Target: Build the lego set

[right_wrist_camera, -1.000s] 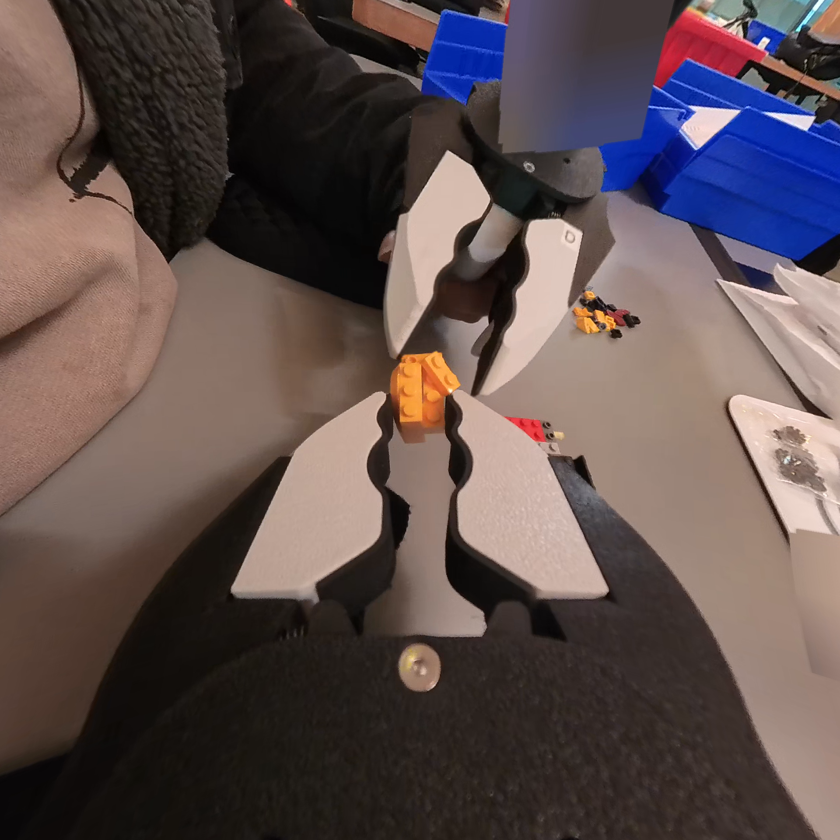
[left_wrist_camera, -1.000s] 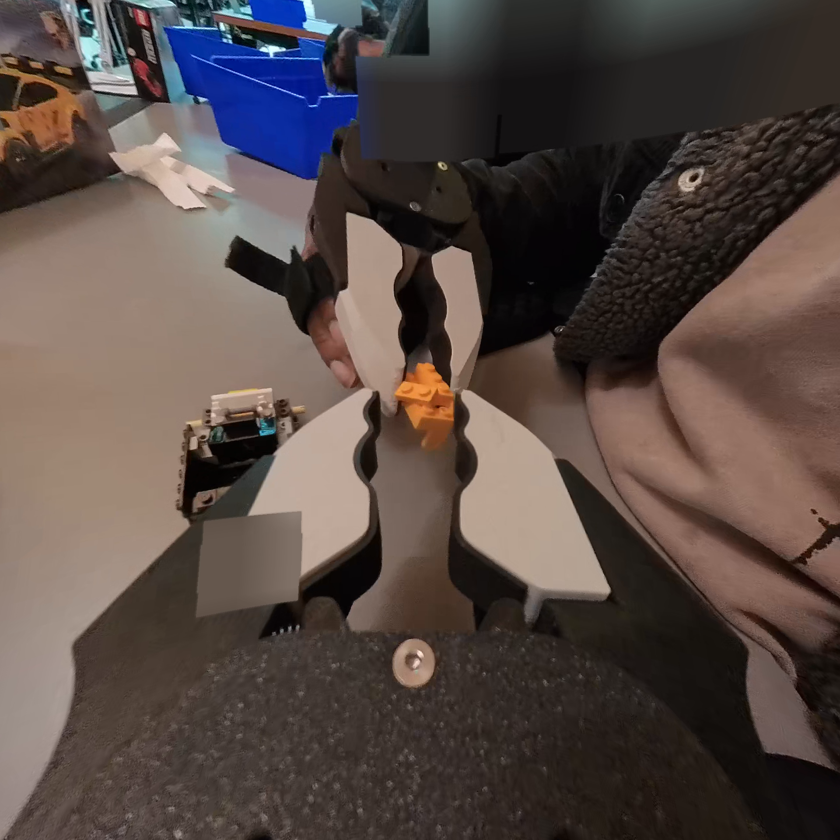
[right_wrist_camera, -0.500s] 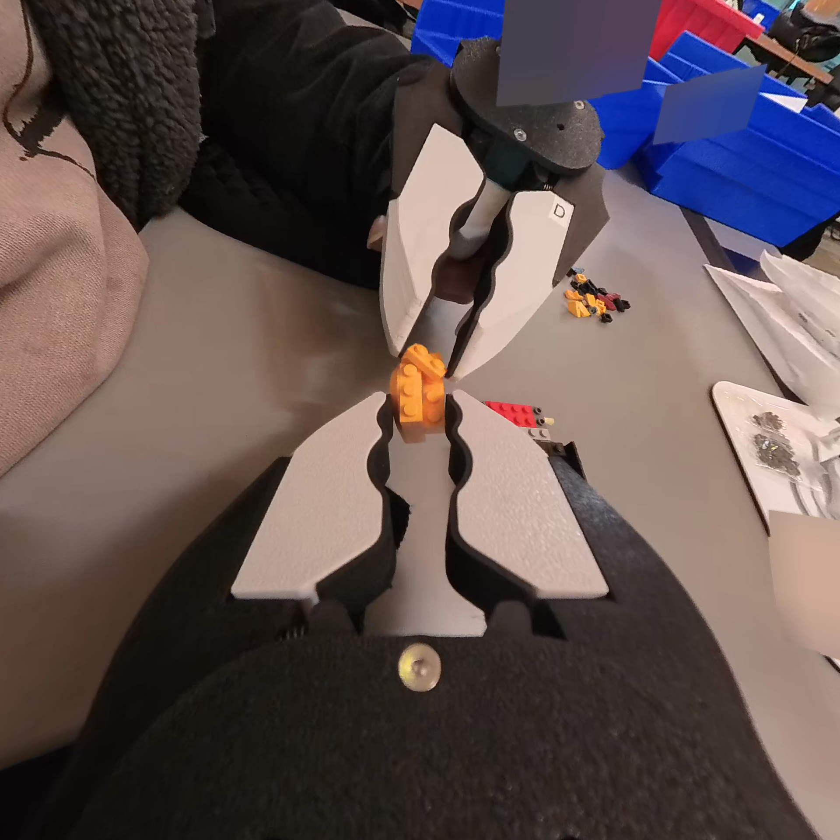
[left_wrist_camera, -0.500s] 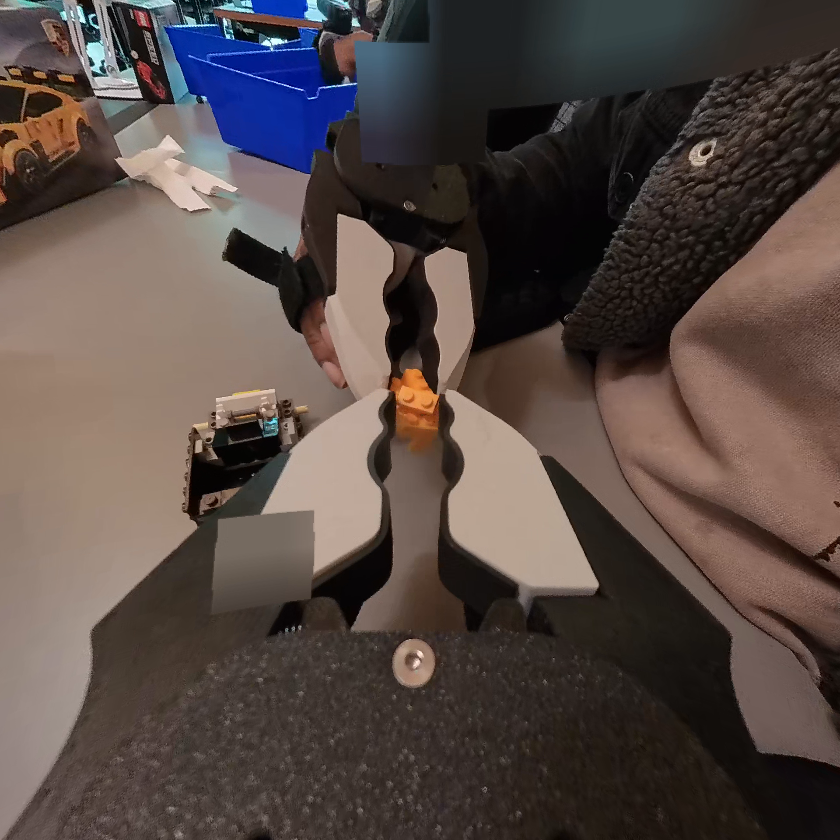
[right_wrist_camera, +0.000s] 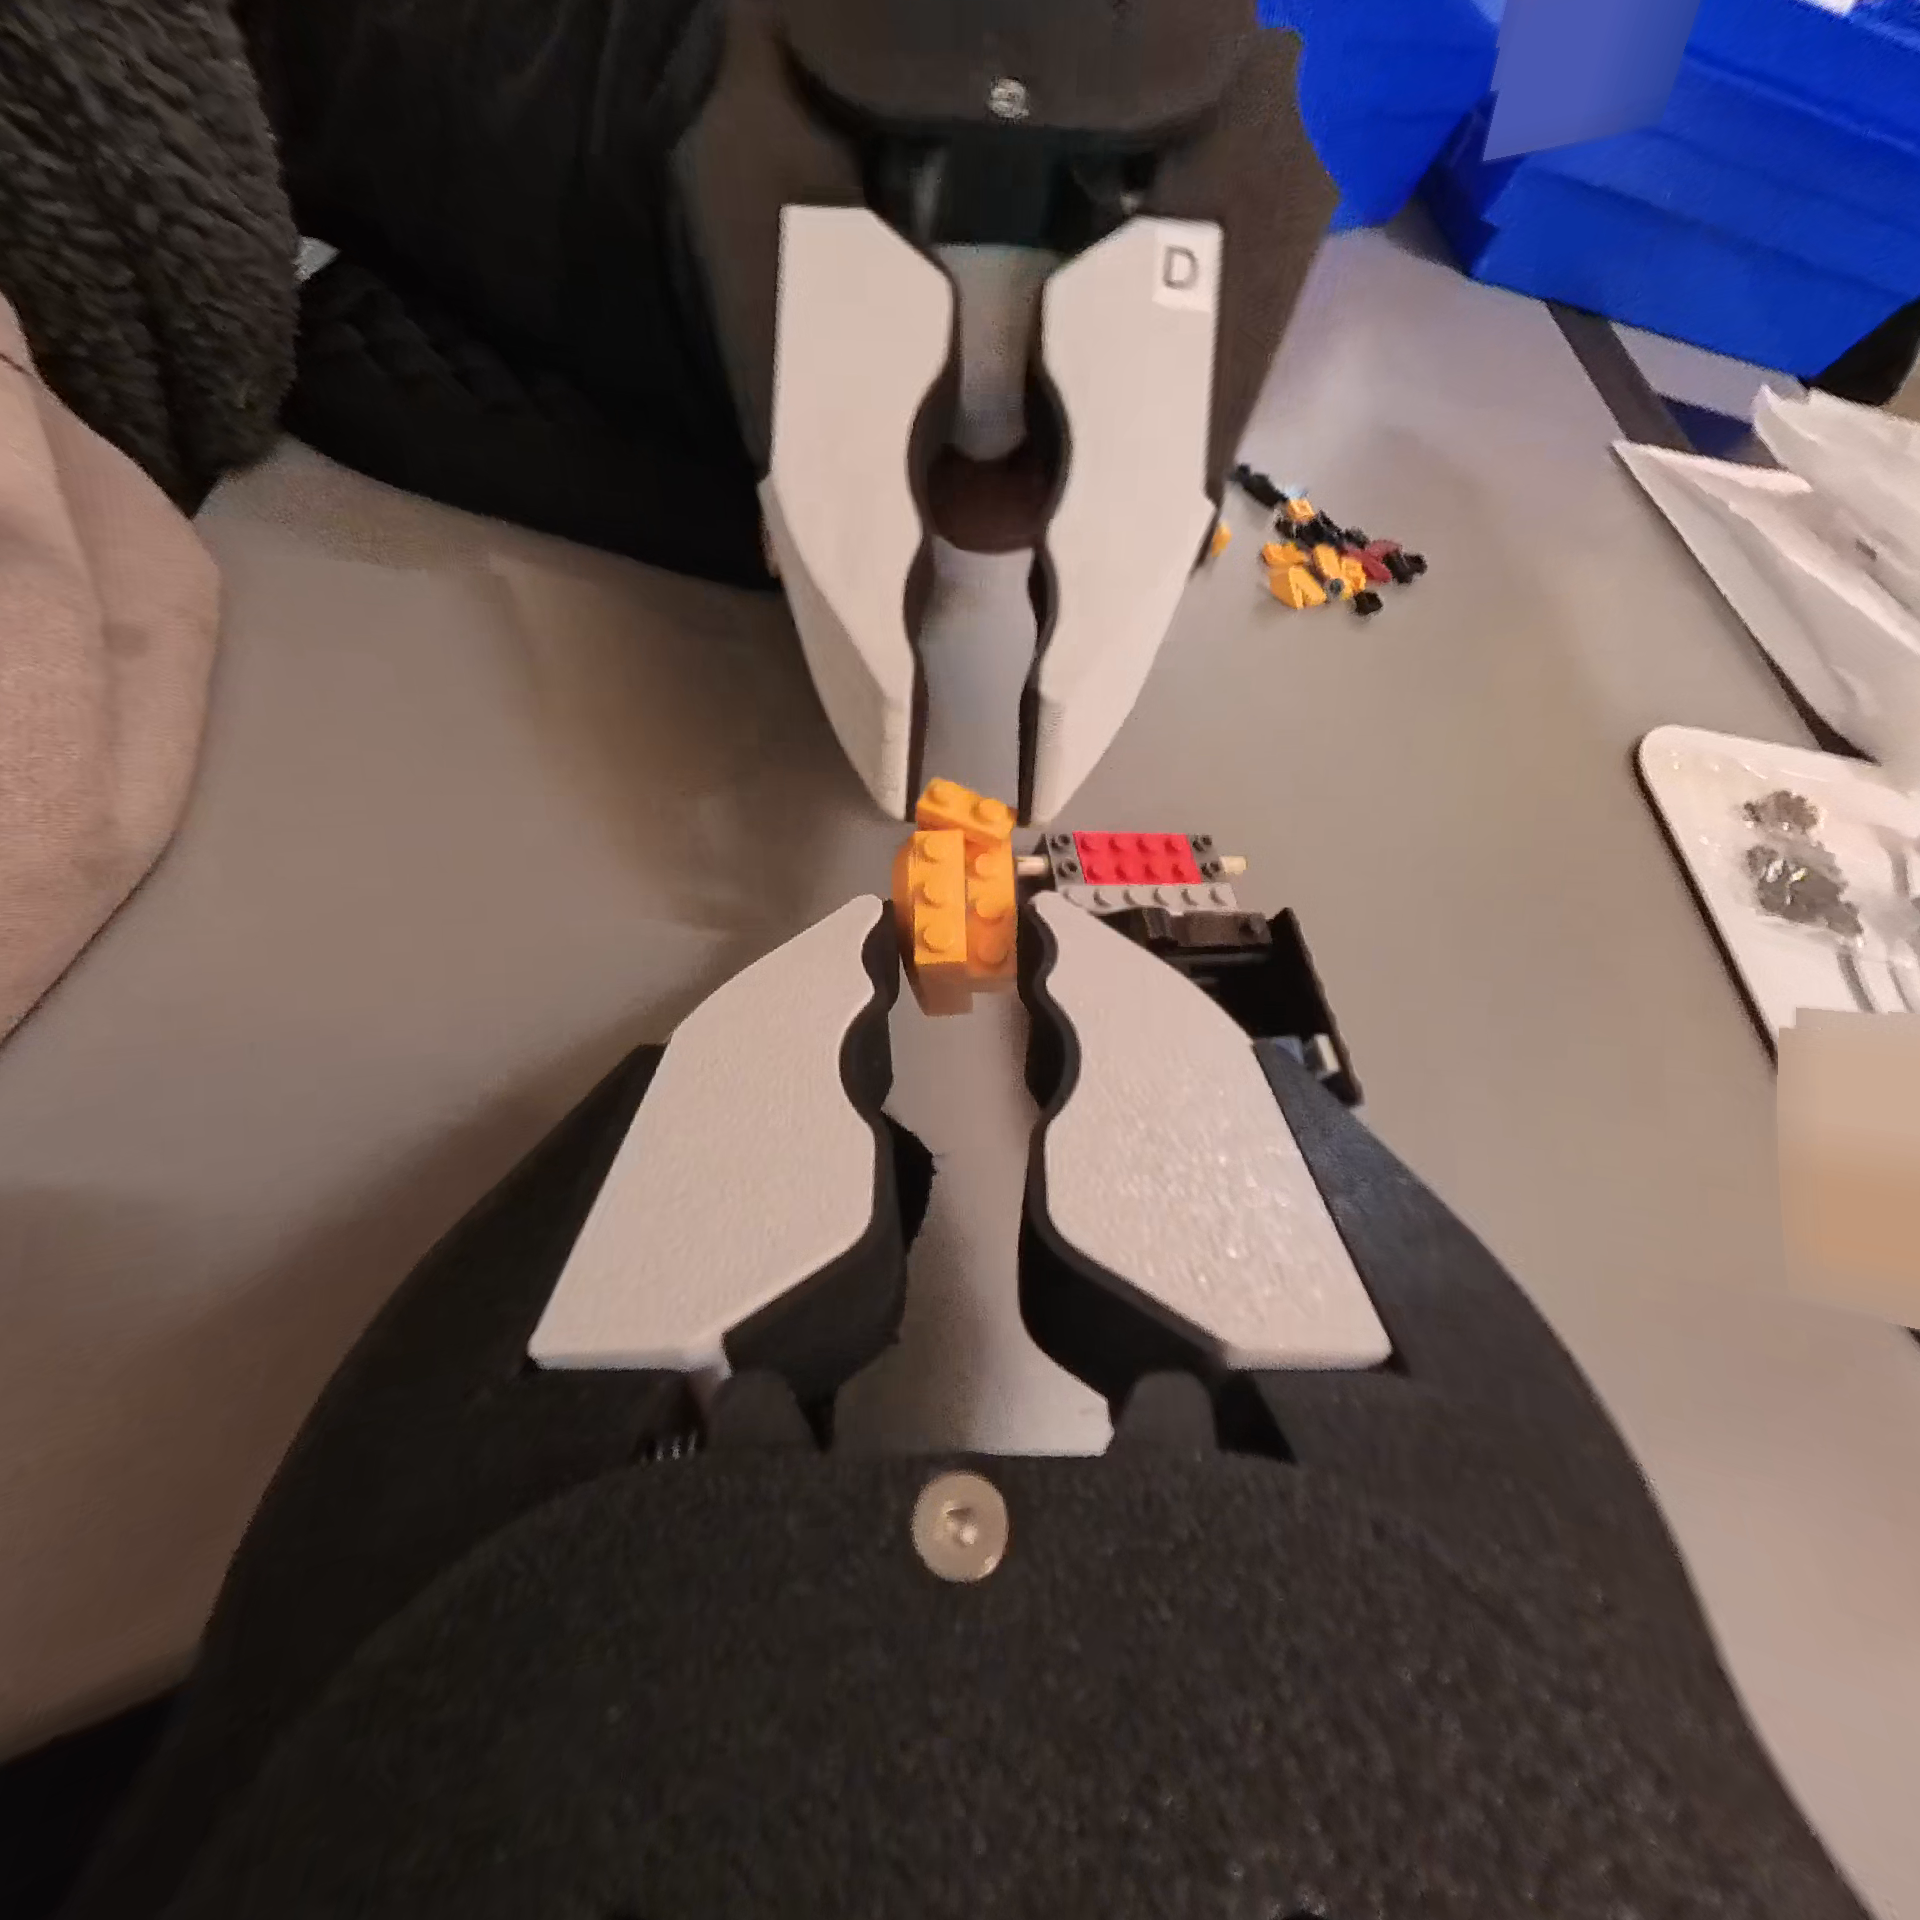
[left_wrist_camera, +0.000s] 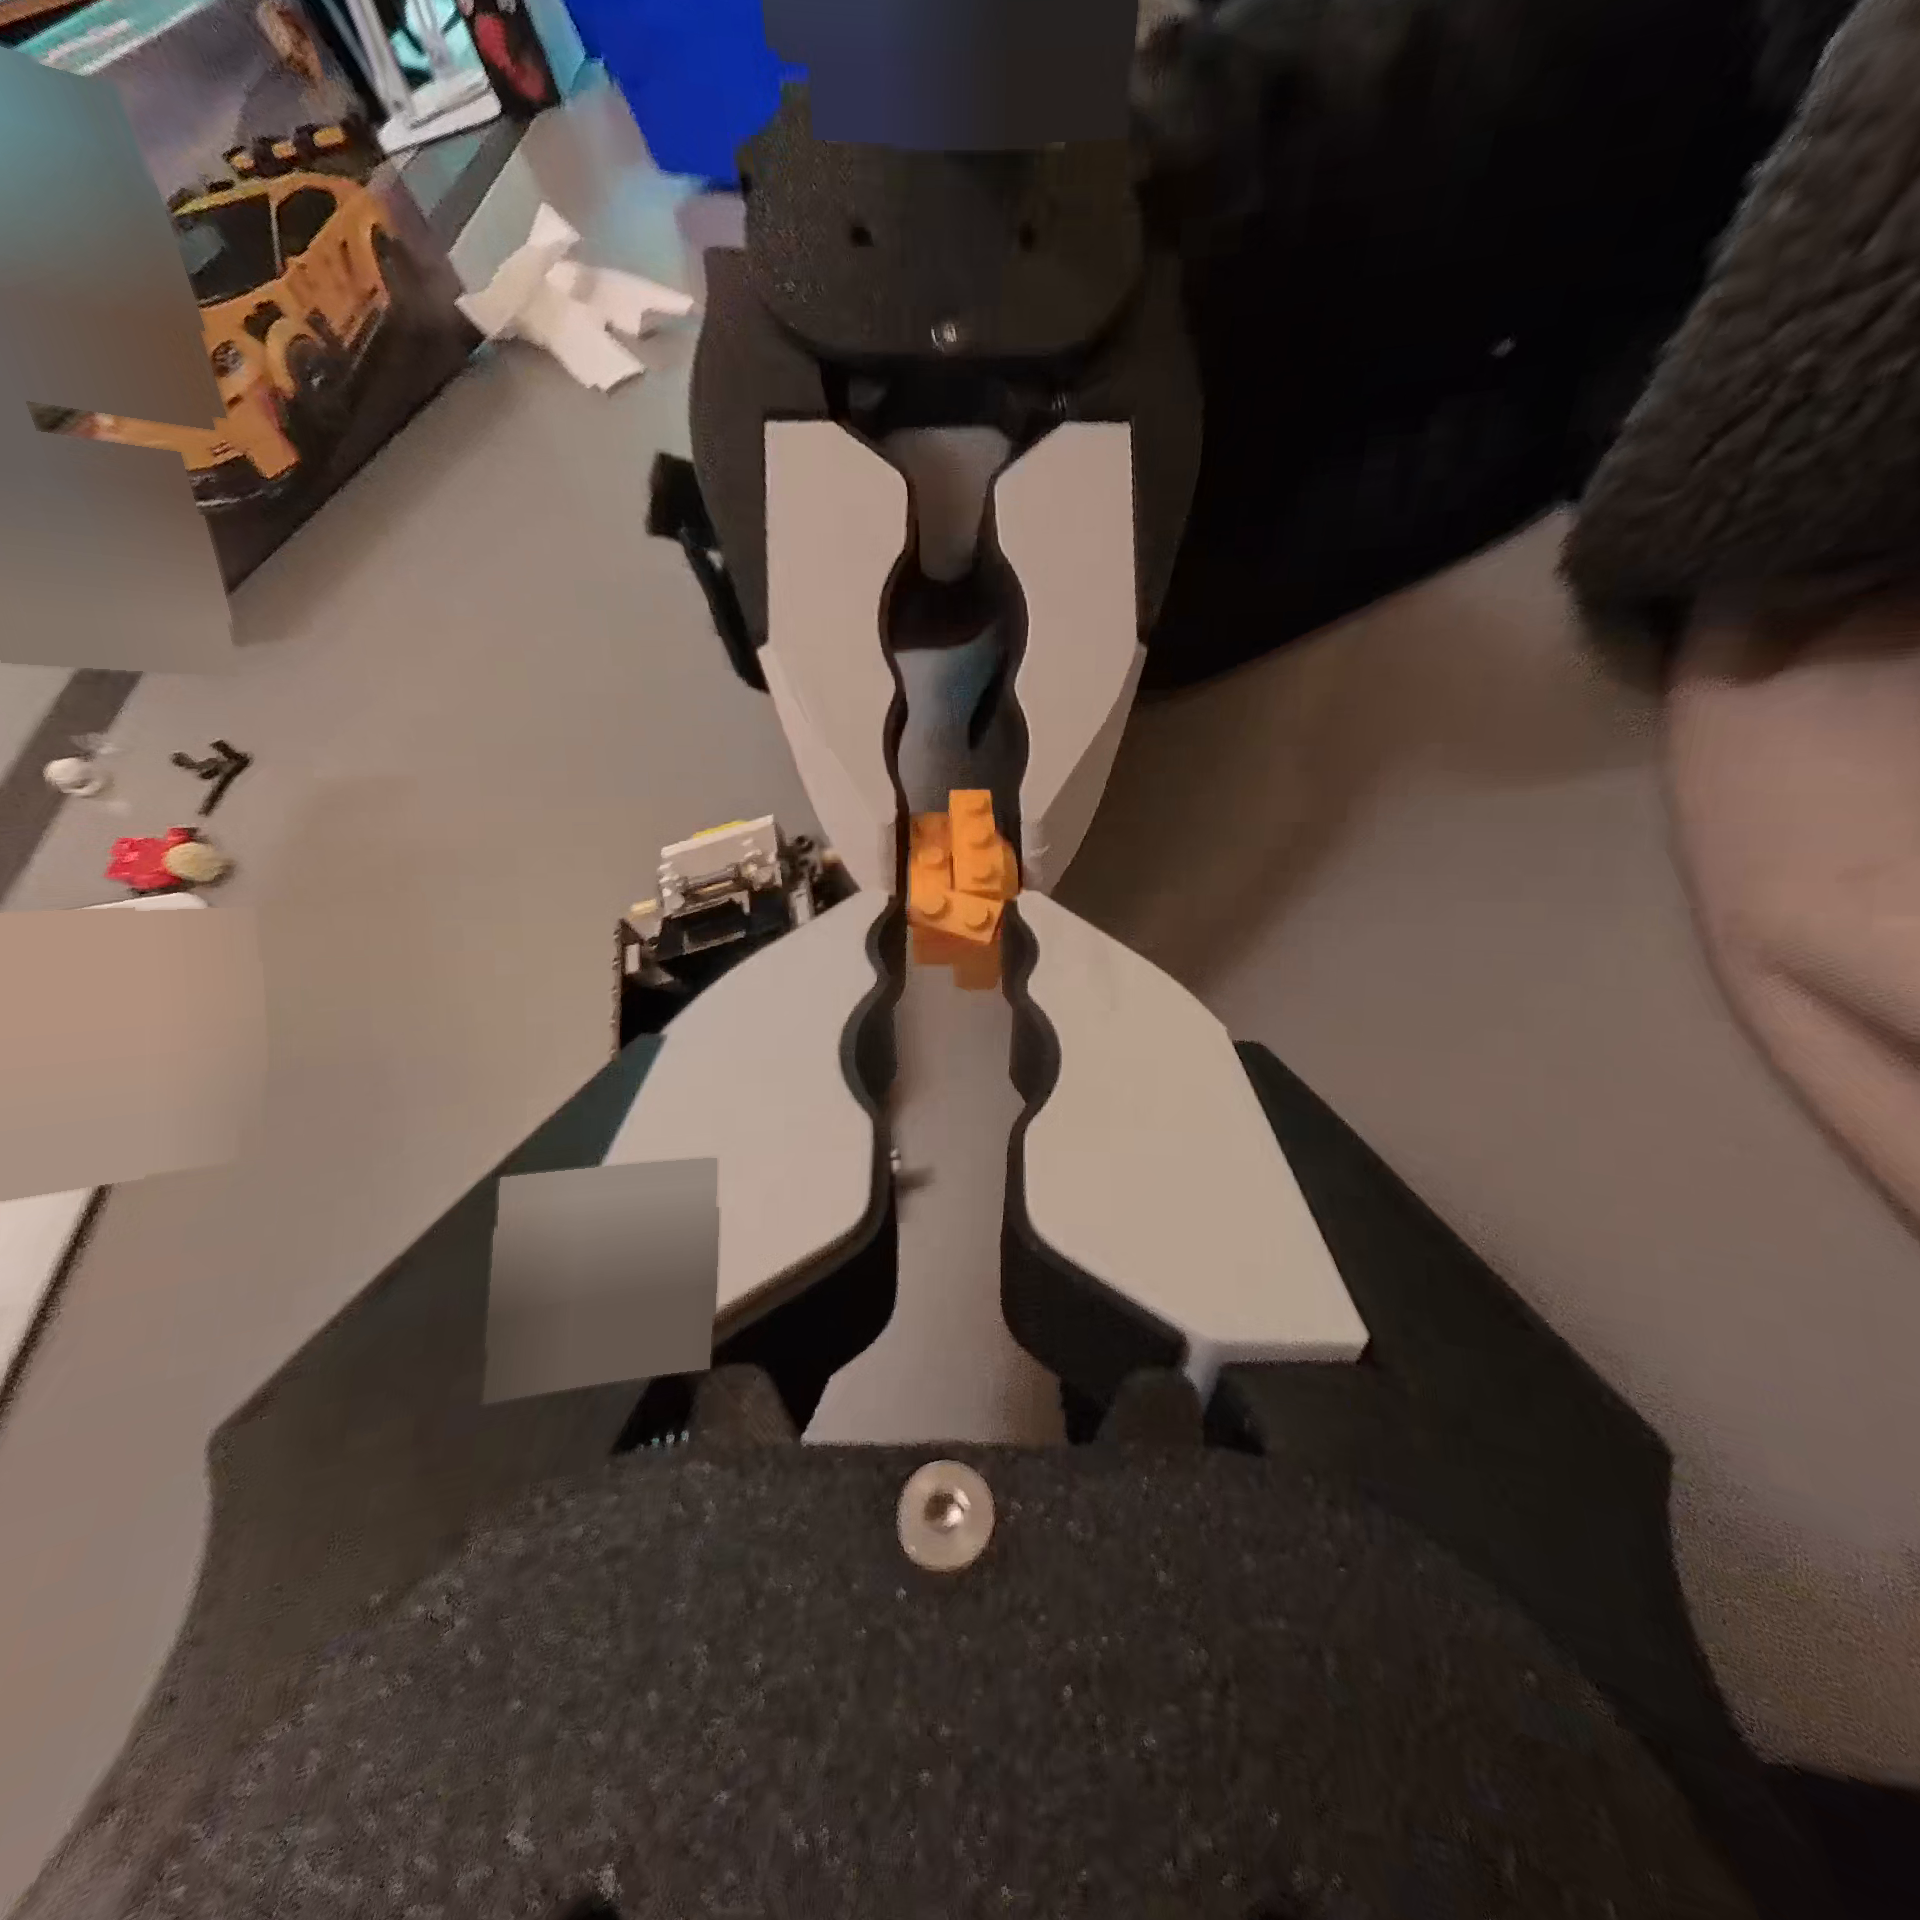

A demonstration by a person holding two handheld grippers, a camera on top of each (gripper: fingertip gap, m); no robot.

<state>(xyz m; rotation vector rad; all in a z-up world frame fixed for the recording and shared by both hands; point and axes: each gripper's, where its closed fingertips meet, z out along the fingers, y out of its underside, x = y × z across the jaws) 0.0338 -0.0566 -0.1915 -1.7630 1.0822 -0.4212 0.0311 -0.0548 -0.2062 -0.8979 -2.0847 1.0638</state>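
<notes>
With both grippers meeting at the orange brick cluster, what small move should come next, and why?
Probably a short squeeze of the two grippers toward each other. The right gripper is shut on the orange brick cluster, and the left gripper pinches a small orange plate that sits tilted at the cluster's top edge, seemingly not pressed flat yet. Pushing it down should seat it.

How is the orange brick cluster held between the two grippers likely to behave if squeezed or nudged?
The orange brick cluster looks rigid and probably light. Its top piece sits angled, so it may not be fully seated and could pop off. Pinched only at the right gripper's tips, it might twist.
</notes>
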